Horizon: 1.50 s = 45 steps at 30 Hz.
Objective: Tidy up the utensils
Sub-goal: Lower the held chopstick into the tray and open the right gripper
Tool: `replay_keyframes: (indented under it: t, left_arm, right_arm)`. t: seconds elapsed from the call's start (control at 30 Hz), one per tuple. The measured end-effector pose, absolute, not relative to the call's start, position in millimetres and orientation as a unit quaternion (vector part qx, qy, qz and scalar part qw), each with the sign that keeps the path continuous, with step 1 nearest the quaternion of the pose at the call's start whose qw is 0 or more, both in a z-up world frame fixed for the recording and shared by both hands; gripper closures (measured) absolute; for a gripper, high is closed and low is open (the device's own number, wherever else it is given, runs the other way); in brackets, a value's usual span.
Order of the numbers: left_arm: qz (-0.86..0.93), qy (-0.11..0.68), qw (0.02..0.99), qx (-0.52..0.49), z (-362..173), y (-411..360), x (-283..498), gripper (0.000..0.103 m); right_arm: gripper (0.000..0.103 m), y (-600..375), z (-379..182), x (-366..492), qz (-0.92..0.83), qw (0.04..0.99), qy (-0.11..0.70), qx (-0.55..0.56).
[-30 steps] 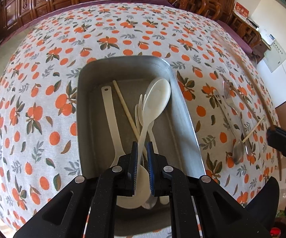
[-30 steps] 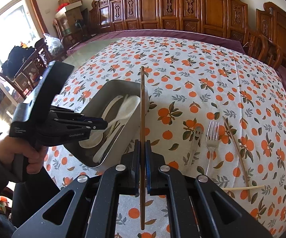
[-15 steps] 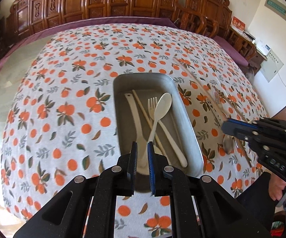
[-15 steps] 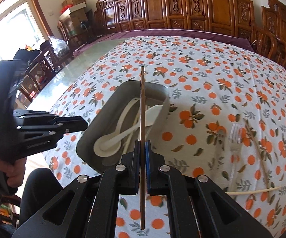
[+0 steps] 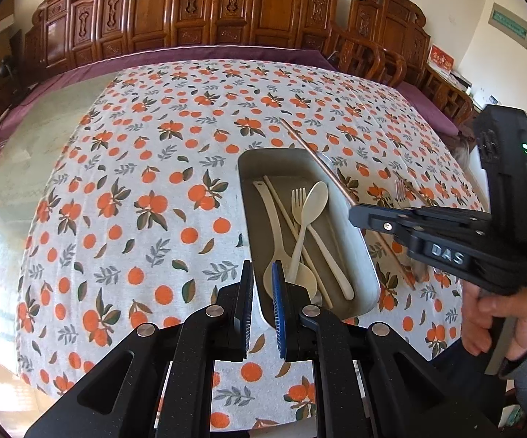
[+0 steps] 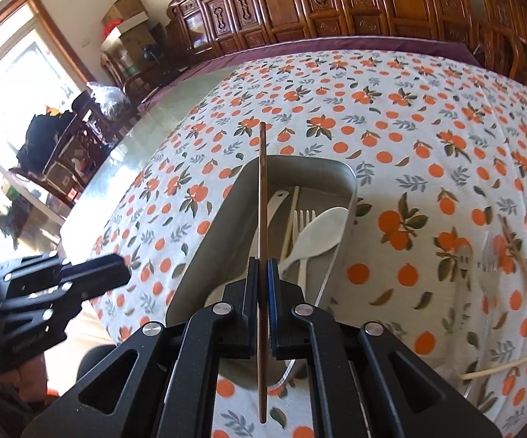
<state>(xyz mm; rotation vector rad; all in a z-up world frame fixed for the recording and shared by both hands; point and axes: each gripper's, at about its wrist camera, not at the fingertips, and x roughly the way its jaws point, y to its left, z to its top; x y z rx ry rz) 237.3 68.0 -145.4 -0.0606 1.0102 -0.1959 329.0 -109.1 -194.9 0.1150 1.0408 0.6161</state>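
- The brown chopstick point(image 6: 262, 197) is the thing you work with now. Your right gripper point(image 6: 262, 284) is clenched on it near its lower part, so most of its length sticks out in front of the jaws and a short end hangs behind them.
- You hold it over the metal tray point(image 6: 227, 204), with its tip above the far rim. I judge you line it up with the long side of the tray so that it can go down lengthwise and not lie across the walls.
- The chopstick is thin, straight and dark brown, with a smooth surface. It is long compared with the tray, so I think the angle matters for the drop.
- In the tray there are already a cream spoon point(image 5: 309, 215), a cream fork point(image 5: 300, 204), a pale chopstick point(image 5: 285, 215) and a flat cream ladle point(image 5: 272, 226). They lie roughly along the tray and partly cross each other.
- Your left gripper point(image 5: 262, 306) hangs above the near corner of the tray. Its jaws are nearly closed and nothing is between them; I judge it stays to the side to leave room for the right one.
- On the orange-printed tablecloth point(image 6: 427, 138), to the right of the tray, more utensils wait: a clear plastic fork point(image 6: 487, 255), a metal spoon point(image 6: 462, 262), another brown chopstick point(image 6: 522, 273) and a pale chopstick point(image 6: 508, 365). So the sorting is, by my estimate, about half done.
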Motion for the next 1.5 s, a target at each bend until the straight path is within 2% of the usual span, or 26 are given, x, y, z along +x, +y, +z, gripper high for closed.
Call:
replay_keyframes:
  t: [0.6,0.7,1.0,1.1,1.17,1.23,1.3,1.4,1.5]
  left_arm:
    - [-0.084,0.481,0.872,-0.041,-144,84,231,0.094]
    - [-0.084,0.481,0.872,-0.041,-144,83,231,0.094]
    - [-0.088,0.48,0.872,-0.038,-143,75,232,0.092]
    - [-0.09,0.475,0.875,-0.034,-140,69,233,0.08]
    - [-0.093,0.474,0.875,-0.033,-139,65,233,0.077]
    - [-0.094,0.471,0.876,-0.031,-138,59,234,0.065]
    - [-0.096,0.469,0.877,-0.029,-137,54,235,0.059]
    - [-0.099,0.467,0.878,-0.026,-137,44,236,0.045]
    - [-0.106,0.465,0.879,-0.021,-137,31,237,0.038]
  right_arm:
    - [0.097,-78,-233,340,0.266,0.814,0.516,0.019]
    - [0.094,-79,-234,340,0.266,0.815,0.514,0.02]
    - [0.094,-89,-222,331,0.274,0.823,0.497,0.008]
    - [0.094,-103,-212,321,0.275,0.832,0.482,0.0]
    - [0.094,-119,-203,312,0.272,0.839,0.47,-0.005]
    - [0.094,-136,-196,305,0.267,0.846,0.462,-0.009]
    - [0.094,-158,-190,297,0.257,0.853,0.454,-0.01]
    - [0.094,-191,-185,287,0.238,0.861,0.448,-0.008]
    - [0.094,-226,-183,276,0.215,0.869,0.445,0.001]
